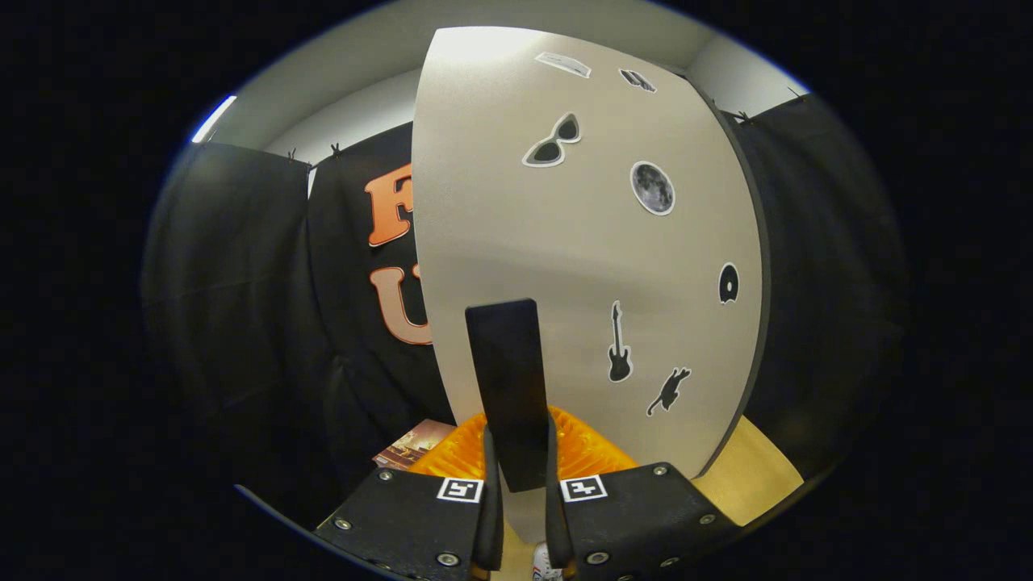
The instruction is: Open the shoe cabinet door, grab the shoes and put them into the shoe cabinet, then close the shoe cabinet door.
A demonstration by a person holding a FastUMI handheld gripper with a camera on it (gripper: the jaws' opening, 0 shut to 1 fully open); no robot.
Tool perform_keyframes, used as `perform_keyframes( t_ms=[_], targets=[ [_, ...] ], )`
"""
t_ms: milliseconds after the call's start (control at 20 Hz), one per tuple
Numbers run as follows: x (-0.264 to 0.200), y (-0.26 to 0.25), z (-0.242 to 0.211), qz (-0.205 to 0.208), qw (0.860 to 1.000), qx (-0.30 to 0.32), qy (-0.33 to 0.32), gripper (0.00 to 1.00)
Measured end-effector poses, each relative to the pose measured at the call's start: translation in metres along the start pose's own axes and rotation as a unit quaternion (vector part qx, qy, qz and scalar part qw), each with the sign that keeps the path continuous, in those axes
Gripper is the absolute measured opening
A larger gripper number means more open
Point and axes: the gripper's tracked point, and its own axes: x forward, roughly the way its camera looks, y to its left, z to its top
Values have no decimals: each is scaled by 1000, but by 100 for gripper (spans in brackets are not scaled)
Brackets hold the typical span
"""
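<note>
We are pinching the cabinet door's dark handle between both fingers; its long axis is running upright, toward 12 o'clock. The door is standing just beyond, stickered face toward us. An orange object is sitting behind the fingers.

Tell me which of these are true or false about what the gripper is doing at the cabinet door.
1. The gripper has its fingers closed on the dark handle of the door. True.
2. The door is bare, with no stickers. False: it carries stickers, among them sunglasses, a moon and a guitar.
3. A cat sticker sits beside the guitar. True.
4. The gripper holds a shoe. False: both fingers press on the handle.
5. Something orange lies behind the fingers. True.
</note>
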Motion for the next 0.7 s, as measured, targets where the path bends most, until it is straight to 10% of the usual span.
perform_keyframes(
  t_ms=[700],
  targets=[
    [-27,-28,2,-23,1000,-10,-6,20]
  ],
)
